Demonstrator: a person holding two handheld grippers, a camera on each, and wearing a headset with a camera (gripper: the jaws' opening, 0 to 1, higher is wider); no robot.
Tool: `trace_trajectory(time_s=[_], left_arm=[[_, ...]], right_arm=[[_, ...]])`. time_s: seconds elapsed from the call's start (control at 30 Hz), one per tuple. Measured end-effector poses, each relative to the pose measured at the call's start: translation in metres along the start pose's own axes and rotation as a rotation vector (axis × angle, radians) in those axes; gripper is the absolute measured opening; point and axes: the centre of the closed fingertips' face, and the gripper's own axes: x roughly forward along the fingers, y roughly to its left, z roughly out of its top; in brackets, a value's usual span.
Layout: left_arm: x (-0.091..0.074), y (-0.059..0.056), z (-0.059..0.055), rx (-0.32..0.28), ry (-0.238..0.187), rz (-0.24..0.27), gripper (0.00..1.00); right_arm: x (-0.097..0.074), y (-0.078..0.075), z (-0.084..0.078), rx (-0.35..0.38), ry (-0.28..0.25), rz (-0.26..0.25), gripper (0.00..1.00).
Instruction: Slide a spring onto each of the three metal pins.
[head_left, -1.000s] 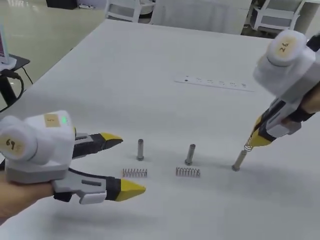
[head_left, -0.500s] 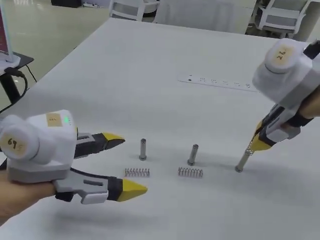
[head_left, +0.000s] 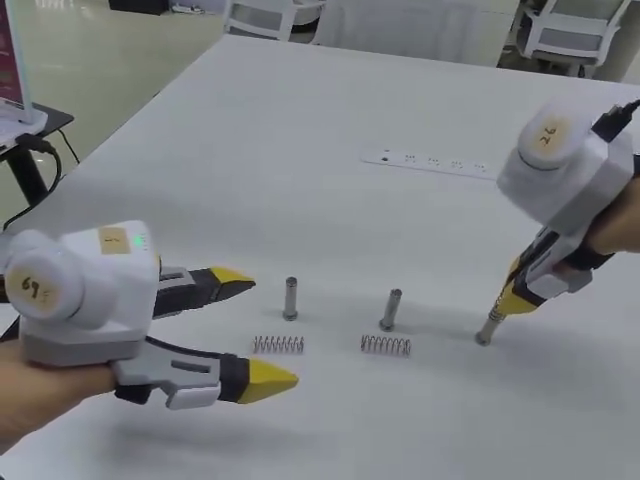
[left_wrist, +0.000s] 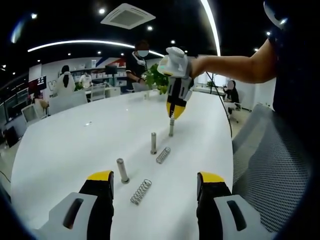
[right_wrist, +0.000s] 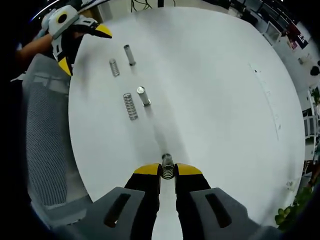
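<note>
Three metal pins stand in a row on the white table: the left pin (head_left: 291, 298), the middle pin (head_left: 390, 309) and the right pin (head_left: 487, 329). One loose spring (head_left: 278, 345) lies in front of the left pin, another spring (head_left: 386, 345) in front of the middle pin. My right gripper (head_left: 510, 300) is shut on a third spring (right_wrist: 167, 167), which sits over the right pin's top. My left gripper (head_left: 255, 328) hovers open, nothing in it, just left of the left pin. Its own view shows the pins (left_wrist: 153, 143) and both loose springs (left_wrist: 141, 191) ahead.
A white power strip (head_left: 430, 161) lies on the table beyond the pins. Chairs (head_left: 565, 35) stand at the far edge. A black stand (head_left: 25, 150) is off the table's left side. People stand in the room's background (left_wrist: 137, 62).
My right gripper has come down a little with the spring, so less of the right pin shows below it. The left gripper and the loose springs have stayed put; the head camera shifted.
</note>
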Motion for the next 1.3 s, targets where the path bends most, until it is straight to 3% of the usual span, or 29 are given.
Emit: trace_trajectory(time_s=[0.63, 1.0, 1.3], left_arm=[[0.000, 0.002, 0.000, 0.000, -0.002, 0.003, 0.62], [0.000, 0.002, -0.001, 0.001, -0.001, 0.000, 0.62], [0.000, 0.000, -0.002, 0.002, 0.001, -0.005, 0.62]], right_arm=[[0.032, 0.004, -0.005, 0.015, 0.023, 0.030, 0.09], [0.031, 0.005, -0.002, 0.008, 0.017, 0.029, 0.09], [0.028, 0.007, 0.003, -0.008, -0.009, 0.023, 0.17]])
